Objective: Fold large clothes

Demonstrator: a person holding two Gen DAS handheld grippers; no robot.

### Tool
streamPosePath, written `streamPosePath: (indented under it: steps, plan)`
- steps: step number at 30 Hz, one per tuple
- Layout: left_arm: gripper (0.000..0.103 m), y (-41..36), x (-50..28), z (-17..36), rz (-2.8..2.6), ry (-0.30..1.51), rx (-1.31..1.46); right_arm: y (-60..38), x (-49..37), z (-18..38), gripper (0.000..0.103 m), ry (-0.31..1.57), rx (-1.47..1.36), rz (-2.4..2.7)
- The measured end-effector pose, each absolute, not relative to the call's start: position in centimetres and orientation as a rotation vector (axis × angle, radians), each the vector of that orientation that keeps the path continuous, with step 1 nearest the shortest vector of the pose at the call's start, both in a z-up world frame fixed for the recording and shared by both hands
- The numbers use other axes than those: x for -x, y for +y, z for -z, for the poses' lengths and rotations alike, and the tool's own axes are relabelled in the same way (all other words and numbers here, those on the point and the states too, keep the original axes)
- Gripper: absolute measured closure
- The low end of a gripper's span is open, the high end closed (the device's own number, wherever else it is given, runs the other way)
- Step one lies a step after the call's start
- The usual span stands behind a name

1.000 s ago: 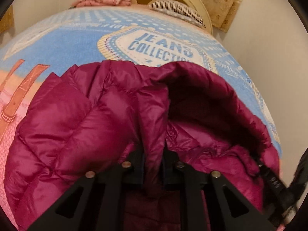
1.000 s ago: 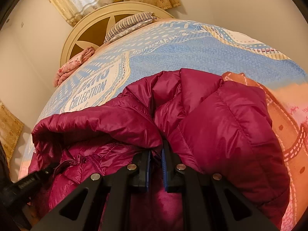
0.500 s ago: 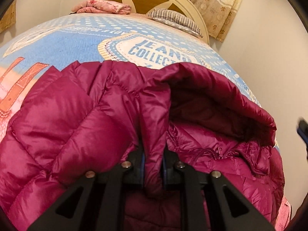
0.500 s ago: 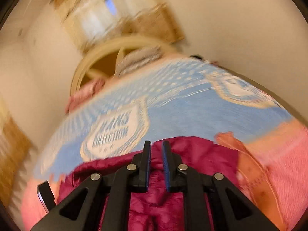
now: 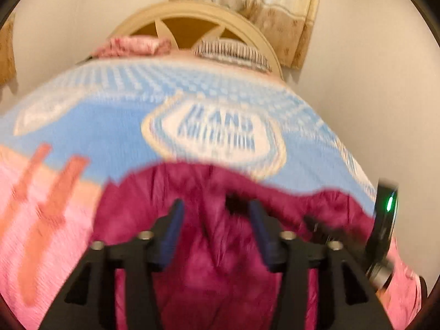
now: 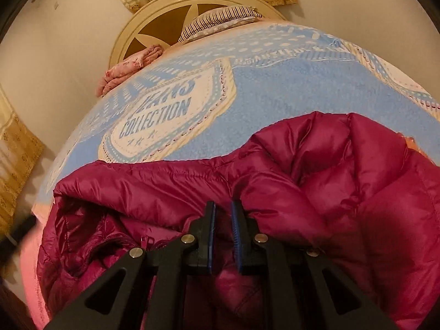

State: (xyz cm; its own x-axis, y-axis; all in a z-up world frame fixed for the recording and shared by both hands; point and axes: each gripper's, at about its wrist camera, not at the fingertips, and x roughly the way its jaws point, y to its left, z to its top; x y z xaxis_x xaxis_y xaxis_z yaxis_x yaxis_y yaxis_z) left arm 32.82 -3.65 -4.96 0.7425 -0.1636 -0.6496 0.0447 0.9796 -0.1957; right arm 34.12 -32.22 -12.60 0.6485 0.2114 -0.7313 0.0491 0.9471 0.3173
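A magenta puffer jacket (image 6: 343, 178) lies bunched on the blue and pink bedspread (image 6: 288, 88), its hood (image 6: 110, 192) spread to the left. My right gripper (image 6: 222, 206) sits at a fold in the jacket's middle, jaws nearly together, and creases run into its tips. In the blurred left wrist view, my left gripper (image 5: 216, 206) hovers above the jacket (image 5: 338, 206). Its jaws are opening, well apart, and the pads press on nothing. The right-hand device's black body (image 5: 385, 220), with a green light, shows at the right edge.
A cream headboard (image 6: 154, 19) stands at the far end of the bed. A striped pillow (image 6: 220, 19) and a folded pink cloth (image 6: 129, 68) lie against it. Patterned curtains (image 5: 275, 5) hang behind. Bare walls close in on both sides of the bed.
My left gripper let go of the jacket fold, opened and rose. My right gripper swung up off the jacket, then came back down onto it; the hood now lies flatter.
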Motion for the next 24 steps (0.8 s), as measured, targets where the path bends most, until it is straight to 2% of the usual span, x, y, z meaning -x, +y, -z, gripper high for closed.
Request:
streamPosePath:
  steps: [4,8,11,14,20,24]
  plan:
    - [0.040,-6.4,-37.5,3.3,0.095,0.694,0.121,-31.3,-34.2,12.5,0.091,0.862,-0.272,-0.072]
    - [0.040,-8.0,-40.5,7.3,0.042,0.830,0.070,-30.6,-34.3,12.2,0.091,0.864,-0.214,-0.047]
    - [0.040,-8.1,-40.3,11.1,-0.004,0.897,0.019,-30.1,-34.4,12.2,0.091,0.865,-0.173,-0.028]
    - [0.032,-7.5,-40.0,14.1,-0.007,0.929,0.039,-30.1,-34.4,12.2,0.091,0.864,-0.159,-0.024]
    - [0.027,-8.5,-39.7,14.4,-0.042,0.897,-0.020,-30.4,-34.6,12.2,0.091,0.872,-0.183,-0.030]
    - [0.026,-8.3,-39.8,14.5,-0.038,0.894,-0.010,-30.2,-33.5,9.6,0.091,0.848,-0.161,-0.004]
